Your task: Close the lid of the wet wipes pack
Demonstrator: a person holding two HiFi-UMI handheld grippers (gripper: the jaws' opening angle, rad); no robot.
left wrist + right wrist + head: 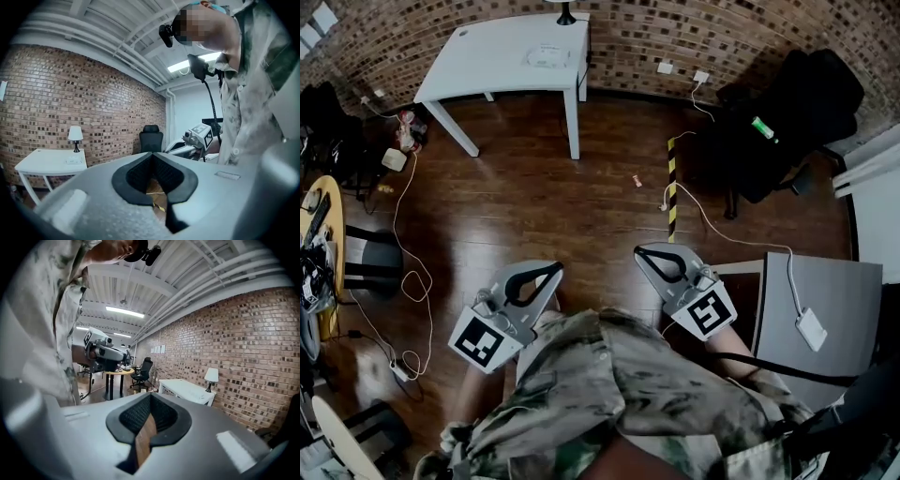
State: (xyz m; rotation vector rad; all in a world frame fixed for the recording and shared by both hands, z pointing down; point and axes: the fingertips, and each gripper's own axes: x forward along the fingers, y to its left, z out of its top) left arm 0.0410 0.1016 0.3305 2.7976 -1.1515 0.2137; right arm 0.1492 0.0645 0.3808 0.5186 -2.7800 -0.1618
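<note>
White table (487, 61) by brick wall (656, 37); black chair (787, 112); perhaps wrapper (637, 180) on floor (534, 206).

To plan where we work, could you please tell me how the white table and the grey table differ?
The white table stands far off by the brick wall; the grey table is close beside the person. The white table carries a lamp and a pale pack; the grey table holds a white cabled adapter. Both have flat rectangular tops.
</note>
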